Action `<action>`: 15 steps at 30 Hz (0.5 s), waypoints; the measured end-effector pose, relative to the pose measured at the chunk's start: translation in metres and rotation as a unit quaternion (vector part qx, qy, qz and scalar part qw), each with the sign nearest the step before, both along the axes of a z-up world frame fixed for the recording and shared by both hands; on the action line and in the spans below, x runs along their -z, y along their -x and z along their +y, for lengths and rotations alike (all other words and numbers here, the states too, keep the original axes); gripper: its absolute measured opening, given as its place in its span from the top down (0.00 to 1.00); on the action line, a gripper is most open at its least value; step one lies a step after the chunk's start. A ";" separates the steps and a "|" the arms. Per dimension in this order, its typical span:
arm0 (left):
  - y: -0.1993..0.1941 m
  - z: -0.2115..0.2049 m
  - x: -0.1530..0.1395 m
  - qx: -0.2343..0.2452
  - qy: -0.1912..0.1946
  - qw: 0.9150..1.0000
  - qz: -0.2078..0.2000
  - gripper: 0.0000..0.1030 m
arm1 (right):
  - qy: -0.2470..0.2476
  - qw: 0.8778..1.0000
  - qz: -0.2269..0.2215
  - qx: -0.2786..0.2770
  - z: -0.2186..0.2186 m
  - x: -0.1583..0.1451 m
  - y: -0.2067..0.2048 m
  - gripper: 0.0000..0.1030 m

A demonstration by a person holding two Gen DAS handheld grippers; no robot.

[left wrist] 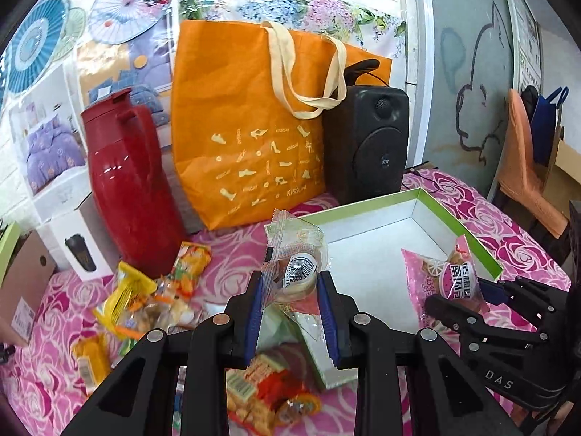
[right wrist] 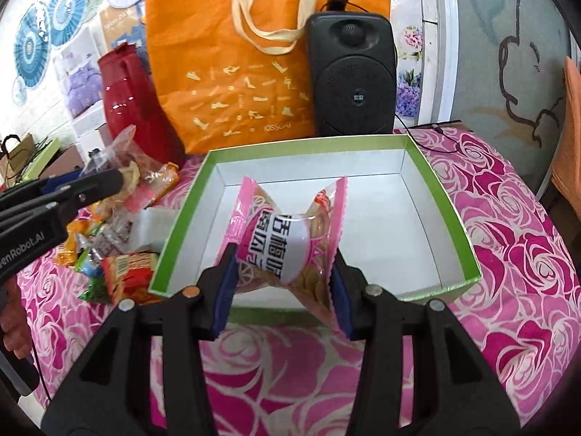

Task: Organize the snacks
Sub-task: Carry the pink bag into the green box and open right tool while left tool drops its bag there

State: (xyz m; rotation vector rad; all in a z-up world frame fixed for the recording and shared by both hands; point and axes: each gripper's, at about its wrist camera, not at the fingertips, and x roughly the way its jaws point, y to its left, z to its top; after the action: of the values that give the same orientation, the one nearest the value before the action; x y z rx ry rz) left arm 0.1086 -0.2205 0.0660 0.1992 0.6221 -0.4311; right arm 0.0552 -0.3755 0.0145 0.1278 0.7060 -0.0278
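Pink rose-print cloth covers the desk (right wrist: 508, 218); at the back stand one red thermos jug (left wrist: 127, 181), one orange tote bag (left wrist: 247, 138) with cream handles, and one black speaker (left wrist: 366, 145). One open box (right wrist: 454, 210) — green rim, white inside — sits in front of the speaker, nothing lying on its floor that I can see. Two claws in view, each shut on one packet. Left claw (left wrist: 292, 312): blue pads pinch a clear wrapper packet (left wrist: 296, 254) with a white barcode label, crinkled, held up over the box's near-left corner. Right claw (right wrist: 285, 272): pads squeeze a pink snack packet (right wrist: 287, 239) at its waist so both ends flare; white band with dark lettering, round golden pieces show through the clear part. It hangs above the box's near edge, tilted slightly. Loose snack pile (left wrist: 152, 301) lies on the cloth left of the box — yellow, orange, red and green wrappers, overlapping, exact count not readable. One red-and-white packet (left wrist: 261, 388) sits just below the left claw. Both claws point toward the back wall, roughly level, left one beside the box, right one directly before it.
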 end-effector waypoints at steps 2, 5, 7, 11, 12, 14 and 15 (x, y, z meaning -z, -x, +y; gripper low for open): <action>-0.005 -0.007 0.002 0.002 -0.005 1.000 -0.001 0.72 | 0.001 1.000 0.007 0.000 -0.004 0.004 -0.006 0.53; -0.012 -0.015 0.005 0.007 -0.007 1.000 0.005 0.72 | 0.003 1.000 0.013 0.000 -0.010 0.010 -0.013 0.53; -0.015 -0.019 0.009 0.010 -0.009 1.000 0.010 0.72 | 0.002 1.000 0.017 -0.001 -0.013 0.014 -0.016 0.53; -0.020 -0.024 0.017 0.012 -0.015 1.000 0.018 0.72 | -0.003 1.000 0.026 0.000 -0.017 0.022 -0.021 0.53; -0.022 -0.024 0.018 0.012 -0.016 1.000 0.021 0.72 | -0.003 1.000 0.028 0.000 -0.018 0.025 -0.022 0.53; -0.024 -0.026 0.021 0.011 -0.017 0.999 0.025 0.72 | -0.002 1.000 0.031 0.000 -0.019 0.027 -0.023 0.53; -0.024 -0.026 0.021 0.011 -0.018 0.999 0.025 0.72 | -0.002 0.999 0.032 -0.001 -0.020 0.029 -0.024 0.52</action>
State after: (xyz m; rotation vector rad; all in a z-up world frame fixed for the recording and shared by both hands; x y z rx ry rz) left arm 0.1330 -0.2462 0.0449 0.2302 0.6786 -0.4469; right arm 0.0788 -0.3955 -0.0142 0.1311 0.7696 -0.0281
